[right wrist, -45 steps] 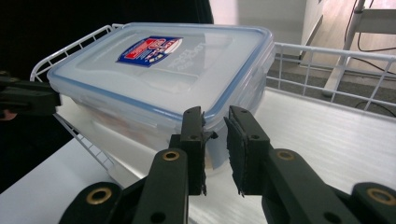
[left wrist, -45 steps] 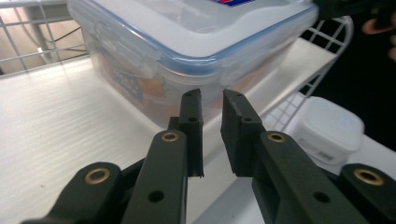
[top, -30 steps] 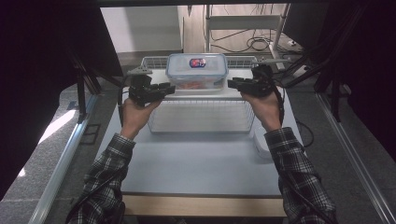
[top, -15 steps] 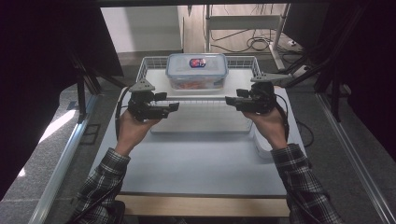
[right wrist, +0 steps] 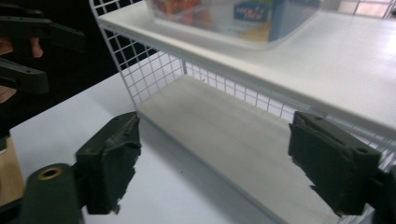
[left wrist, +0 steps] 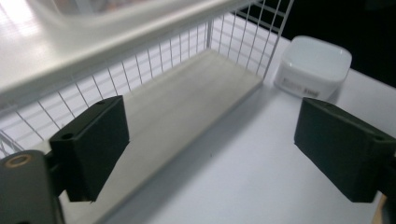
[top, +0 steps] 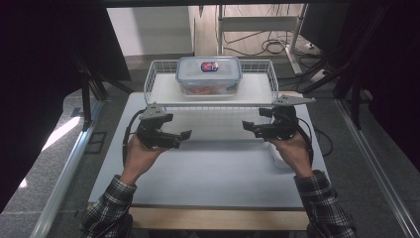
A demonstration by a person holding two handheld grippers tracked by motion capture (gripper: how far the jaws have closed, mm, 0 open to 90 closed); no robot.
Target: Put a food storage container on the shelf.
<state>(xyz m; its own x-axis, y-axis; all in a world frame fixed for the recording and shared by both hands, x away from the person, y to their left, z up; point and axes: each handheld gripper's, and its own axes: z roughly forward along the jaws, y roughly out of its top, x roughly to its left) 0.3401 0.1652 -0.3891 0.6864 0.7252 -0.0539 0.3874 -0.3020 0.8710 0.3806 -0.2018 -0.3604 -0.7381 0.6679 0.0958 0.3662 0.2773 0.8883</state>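
Note:
A clear food container (top: 209, 74) with a blue-rimmed lid and a label stands on the top shelf (top: 163, 91) of a white wire rack. In the right gripper view the container (right wrist: 243, 16) sits high on that shelf (right wrist: 327, 60). My left gripper (top: 181, 139) hovers over the white table in front of the rack's left end. My right gripper (top: 249, 128) hovers in front of its right end. Both have just been opening their jaws, and nothing lies between either pair (left wrist: 215, 149) (right wrist: 222, 165). The two grippers point toward each other.
The rack's lower shelf (left wrist: 187, 107) is bare. A small white lidded box (left wrist: 313, 65) stands on the table beyond the rack's far end. The white table (top: 218, 173) stretches toward the person. Dark frames and cables ring the table.
Both hands have come back from the container's sides on the top shelf, toward the person and lower. Both pairs of jaws have spread wide. The container stays in place.

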